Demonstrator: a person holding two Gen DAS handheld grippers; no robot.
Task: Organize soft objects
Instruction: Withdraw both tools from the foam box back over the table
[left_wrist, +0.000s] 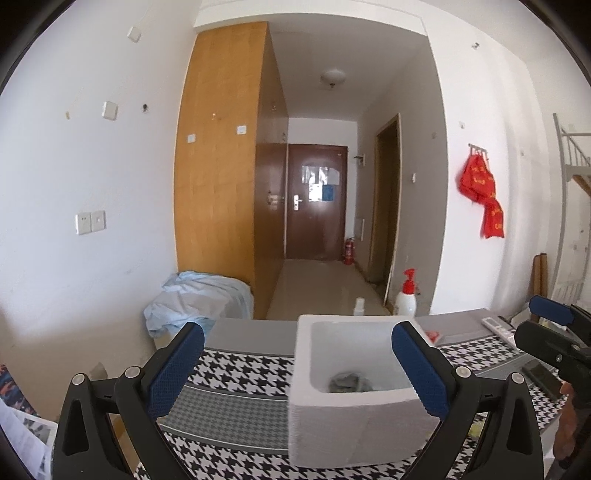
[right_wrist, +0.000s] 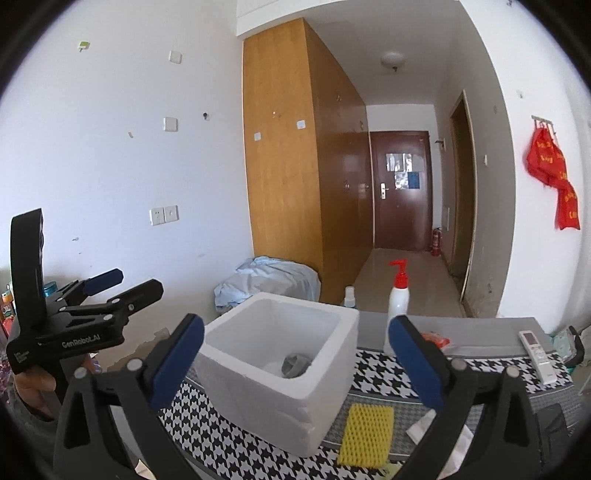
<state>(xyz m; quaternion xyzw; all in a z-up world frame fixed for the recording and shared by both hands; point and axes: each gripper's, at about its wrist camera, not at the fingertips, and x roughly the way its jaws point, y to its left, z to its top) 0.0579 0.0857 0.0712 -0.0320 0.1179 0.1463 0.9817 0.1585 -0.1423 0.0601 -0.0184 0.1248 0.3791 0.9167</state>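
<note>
Plainly, the right gripper (right_wrist: 295, 363) stood with its blue-padded jaws spread wide and nothing between the pads, held above the near part of the table. The left gripper (left_wrist: 297, 367) was likewise wide and empty, off to the left at about the same height.

Just beyond them sat the white foam box (right_wrist: 258, 391), open-topped, with a crumpled grey cloth (right_wrist: 295, 363) lying at its bottom against the right-hand wall. To the right of the box, flat on the black-and-white houndstooth tablecloth (right_wrist: 207, 435), lay a yellow foam net sleeve (right_wrist: 365, 435), touching or almost touching the box's near right corner.

By my judgement the sleeve would be very light, springy and easily crushed, so a gentle pinch across its short width near the middle should do; it would flop if taken by one end. The box looked light too, and a knock on its thick rim might slide it.

The near table edge ran close under the sleeve. Farther right stood a white pump bottle with a red top (right_wrist: 398, 295) and a white remote control (right_wrist: 537, 356), well apart from the sleeve. The room above the box was open.
</note>
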